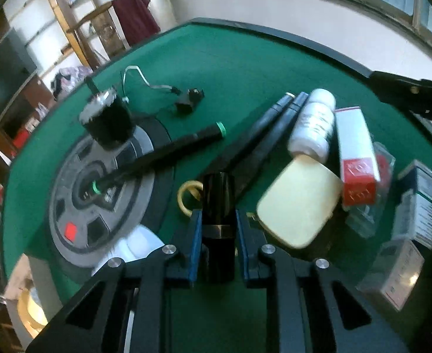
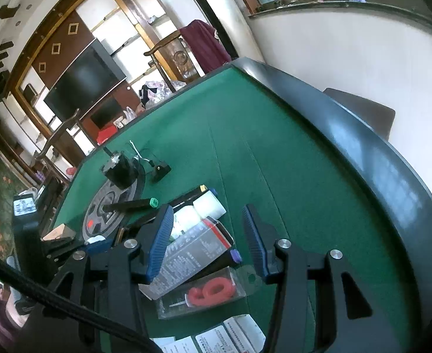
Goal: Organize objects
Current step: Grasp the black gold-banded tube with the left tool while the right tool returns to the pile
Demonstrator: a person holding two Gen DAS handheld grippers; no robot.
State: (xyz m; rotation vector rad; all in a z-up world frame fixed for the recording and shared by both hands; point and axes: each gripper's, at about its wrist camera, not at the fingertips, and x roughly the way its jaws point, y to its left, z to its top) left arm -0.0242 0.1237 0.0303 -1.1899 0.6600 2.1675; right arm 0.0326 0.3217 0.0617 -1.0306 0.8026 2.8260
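My left gripper [image 1: 218, 220] is shut on a black cylinder [image 1: 218, 206] with a metal band, held above the green felt table [image 1: 239, 67]. Beyond it lie two dark pens [image 1: 274, 123], a white bottle [image 1: 314, 123], a red-and-white box [image 1: 357, 153] and a cream case [image 1: 299, 200]. A green-ringed black pen [image 1: 163, 153] rests on a grey disc [image 1: 98, 194]. My right gripper [image 2: 208, 235] is open above the box [image 2: 192, 253] and a clear packet with a red ring [image 2: 207, 288]. The white bottle [image 2: 201, 209] lies just beyond.
A black motor [image 1: 107, 123] with wires and a small connector [image 1: 189, 100] sits at the back left. A yellow ring [image 1: 186, 197] lies by the cylinder. Packaged boxes [image 1: 415, 206] stand at the right. The table's raised black rim [image 2: 377, 153] runs along the right.
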